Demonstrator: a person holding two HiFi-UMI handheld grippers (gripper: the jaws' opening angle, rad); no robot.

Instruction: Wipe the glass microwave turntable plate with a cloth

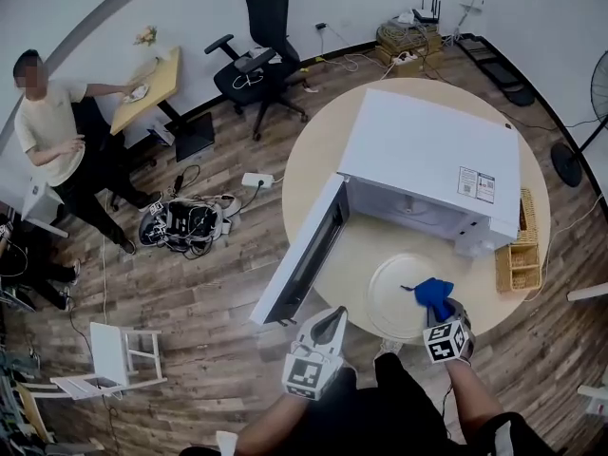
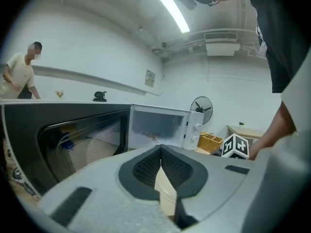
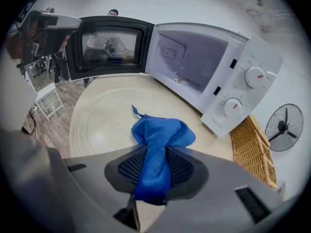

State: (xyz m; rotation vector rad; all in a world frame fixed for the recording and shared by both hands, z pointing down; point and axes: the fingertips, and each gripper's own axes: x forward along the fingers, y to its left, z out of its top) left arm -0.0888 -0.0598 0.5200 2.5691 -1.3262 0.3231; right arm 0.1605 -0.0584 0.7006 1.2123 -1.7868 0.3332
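Glass sliding is the main risk. The clear round glass turntable plate (image 1: 399, 297) is lying flat on the round beige table (image 1: 318, 145), in front of the open white microwave (image 1: 432, 145) and close to the table's near edge, and nothing is steadying it. The left gripper (image 1: 334, 319) is hanging off the table beside the microwave's open door (image 1: 299, 255), its jaws pressed together on nothing, so a hard sideways stroke could be pushing the plate toward that edge. The right gripper (image 3: 154, 159) is pinching a bunched blue cloth (image 3: 159, 140) by a narrow fold. Dragging could be pulling it loose, or the hard jaw tips could be meeting the glass instead of the fabric. The cloth is sitting over the plate's right part; whether it is touching, I cannot tell. The plate is looking whole and glossy, with a raised rim and faint whitish specks near its middle, so the wiping is seeming barely begun.
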